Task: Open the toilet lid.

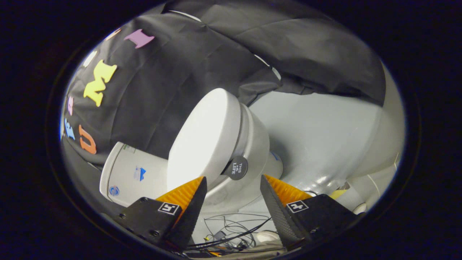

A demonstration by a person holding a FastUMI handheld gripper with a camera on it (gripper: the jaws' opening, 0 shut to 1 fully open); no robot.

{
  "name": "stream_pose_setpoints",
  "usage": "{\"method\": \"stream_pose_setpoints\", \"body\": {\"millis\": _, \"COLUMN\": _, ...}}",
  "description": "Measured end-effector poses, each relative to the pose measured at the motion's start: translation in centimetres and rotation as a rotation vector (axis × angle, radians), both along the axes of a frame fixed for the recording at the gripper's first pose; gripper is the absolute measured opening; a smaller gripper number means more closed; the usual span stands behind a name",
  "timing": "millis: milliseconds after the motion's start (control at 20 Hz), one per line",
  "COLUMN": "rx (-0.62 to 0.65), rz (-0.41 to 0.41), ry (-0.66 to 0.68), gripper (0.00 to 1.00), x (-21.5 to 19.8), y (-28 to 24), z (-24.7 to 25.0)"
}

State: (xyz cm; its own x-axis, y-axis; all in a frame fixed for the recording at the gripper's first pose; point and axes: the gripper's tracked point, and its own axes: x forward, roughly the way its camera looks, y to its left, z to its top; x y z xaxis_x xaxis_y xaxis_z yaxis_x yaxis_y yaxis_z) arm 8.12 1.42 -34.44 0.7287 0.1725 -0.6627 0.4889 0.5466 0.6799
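1. Gripper view: the claw [232,184] is released, its fingers spread wide with nothing between them, probably lined up to take the round tab [237,168] on the lid's rim just ahead.
2. The toilet lid [204,139] lies closed on the bowl [252,151], just beyond the fingertips; it is white, smooth and oval, seen tilted.

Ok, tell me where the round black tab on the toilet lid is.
In the gripper view, the round black tab sticks out from the toilet lid's front edge, just ahead of the open tongs.
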Motion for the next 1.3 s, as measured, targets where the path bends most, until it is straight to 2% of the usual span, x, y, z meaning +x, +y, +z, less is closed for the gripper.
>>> {"method": "stream_pose_setpoints", "body": {"millis": 150, "rx": 0.041, "rz": -0.009, "ry": 0.003, "gripper": 0.85, "x": 1.3, "y": -0.2, "z": -0.8}}
{"method": "stream_pose_setpoints", "body": {"millis": 350, "rx": 0.201, "rz": -0.049, "ry": 0.049, "gripper": 0.72, "x": 1.5, "y": 0.4, "z": -2.1}}
{"method": "stream_pose_setpoints", "body": {"millis": 450, "rx": 0.202, "rz": -0.07, "ry": 0.032, "gripper": 0.66, "x": 2.1, "y": 0.1, "z": -2.1}}
{"method": "stream_pose_setpoints", "body": {"millis": 600, "rx": 0.204, "rz": -0.055, "ry": 0.054, "gripper": 0.53, "x": 2.6, "y": 0.2, "z": -2.6}}
{"method": "stream_pose_setpoints", "body": {"millis": 900, "rx": 0.246, "rz": -0.075, "ry": 0.08, "gripper": 0.32, "x": 4.3, "y": 0.5, "z": -3.6}}
{"method": "stream_pose_setpoints", "body": {"millis": 1100, "rx": 0.32, "rz": -0.135, "ry": 0.089, "gripper": 0.28, "x": 5.2, "y": 0.7, "z": -3.7}}
{"method": "stream_pose_setpoints", "body": {"millis": 1300, "rx": 0.292, "rz": -0.12, "ry": 0.097, "gripper": 0.21, "x": 5.4, "y": 0.8, "z": -3.3}}
